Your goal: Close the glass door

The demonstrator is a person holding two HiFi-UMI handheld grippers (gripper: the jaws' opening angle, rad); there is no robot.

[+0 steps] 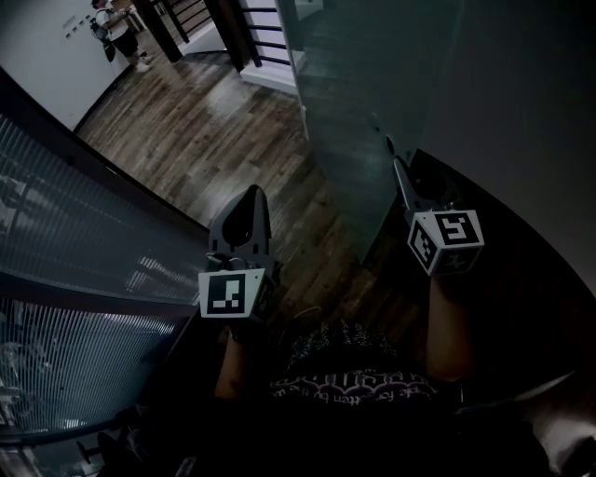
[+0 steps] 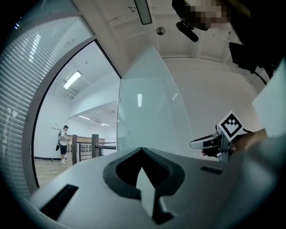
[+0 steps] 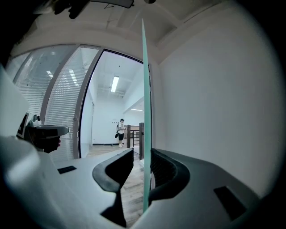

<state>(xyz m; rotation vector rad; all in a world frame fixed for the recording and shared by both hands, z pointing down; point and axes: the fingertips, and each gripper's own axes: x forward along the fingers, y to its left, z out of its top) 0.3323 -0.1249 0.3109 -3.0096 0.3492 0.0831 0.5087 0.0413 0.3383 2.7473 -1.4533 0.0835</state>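
Head view: the glass door [image 1: 372, 93] stands open over the wood floor [image 1: 205, 130], its free edge toward the right gripper [image 1: 399, 172]. The left gripper [image 1: 250, 200] is held apart from the door, near the blinds [image 1: 74, 242]. A person [image 1: 116, 26] stands far off.

Left gripper view: the left gripper [image 2: 141, 152] has its jaws together with nothing between them. The door [image 2: 147, 112] rises ahead, and the right gripper [image 2: 196, 144] is at its edge.

Right gripper view: the right gripper [image 3: 142, 154] has its jaws apart astride the door [image 3: 145, 89] edge. One jaw lies against the glass on the wall [image 3: 214, 112] side; a gap shows at the other.
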